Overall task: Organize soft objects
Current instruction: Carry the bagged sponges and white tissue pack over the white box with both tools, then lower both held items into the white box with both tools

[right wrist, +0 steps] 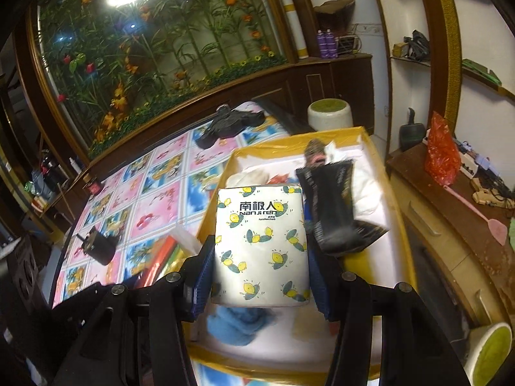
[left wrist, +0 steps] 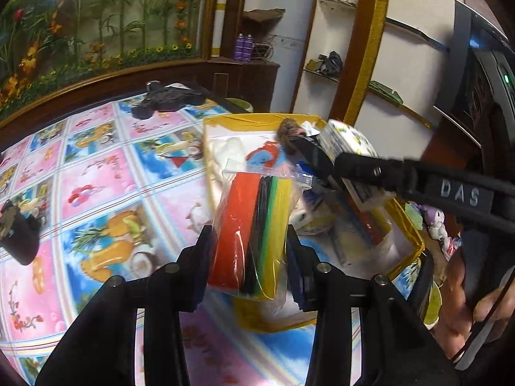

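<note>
Left claw (left wrist: 249,247) grips bagged coloured felt sheets (left wrist: 254,225); right claw (right wrist: 260,270) clamps tissue pack (right wrist: 262,244), both over yellow box (right wrist: 370,138) on worktop. Mid-carry; next likely lower and release inside.

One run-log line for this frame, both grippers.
left gripper: shut on bag of coloured sheets | right gripper: shut on tissue pack | both above yellow box

Everything placed relative to your box (right wrist: 383,141) on the table (left wrist: 96,173)

Your tissue pack (right wrist: 262,244) is hanging over the box; the bagged felt sheets (left wrist: 257,231) are hovering at its left edge; a dark bundle (right wrist: 230,124) is lying beyond it.
</note>
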A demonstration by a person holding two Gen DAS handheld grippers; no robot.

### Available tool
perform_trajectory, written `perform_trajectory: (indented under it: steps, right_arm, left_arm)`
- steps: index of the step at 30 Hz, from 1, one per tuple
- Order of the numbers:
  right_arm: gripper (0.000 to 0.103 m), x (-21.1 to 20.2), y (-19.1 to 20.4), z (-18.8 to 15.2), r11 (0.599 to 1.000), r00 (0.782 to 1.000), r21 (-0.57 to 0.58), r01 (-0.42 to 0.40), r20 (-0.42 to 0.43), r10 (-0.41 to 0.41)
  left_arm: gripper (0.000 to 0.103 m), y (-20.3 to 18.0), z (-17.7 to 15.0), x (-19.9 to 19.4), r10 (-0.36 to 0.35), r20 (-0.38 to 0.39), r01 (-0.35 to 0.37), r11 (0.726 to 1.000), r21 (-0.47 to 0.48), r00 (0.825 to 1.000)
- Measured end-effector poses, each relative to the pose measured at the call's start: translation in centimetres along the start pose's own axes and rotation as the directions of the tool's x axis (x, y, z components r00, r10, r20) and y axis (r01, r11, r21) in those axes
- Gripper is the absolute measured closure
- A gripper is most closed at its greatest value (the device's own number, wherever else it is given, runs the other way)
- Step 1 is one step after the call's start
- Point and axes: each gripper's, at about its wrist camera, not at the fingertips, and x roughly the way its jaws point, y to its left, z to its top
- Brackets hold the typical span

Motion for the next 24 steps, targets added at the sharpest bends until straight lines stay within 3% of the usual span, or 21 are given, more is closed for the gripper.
perform_trajectory:
  steps: [10,24]
  right_arm:
    - [0.052,0.2,-1.3,2.8,0.998,0.998,-0.018,0.063,-0.01,-0.063]
    - [0.051,9.0,-0.7,7.7,0.991,0.984,-0.112,0.077,-0.153,-0.094]
  left_arm:
    - [0.064,-4.0,-0.1,2.4,-0.023,-0.002,0.023,0.999,0.036,1.0]
    - [0.064,-5.5,-0.8,3.6,-0.035,0.016,0.034,0.998,0.06,0.999]
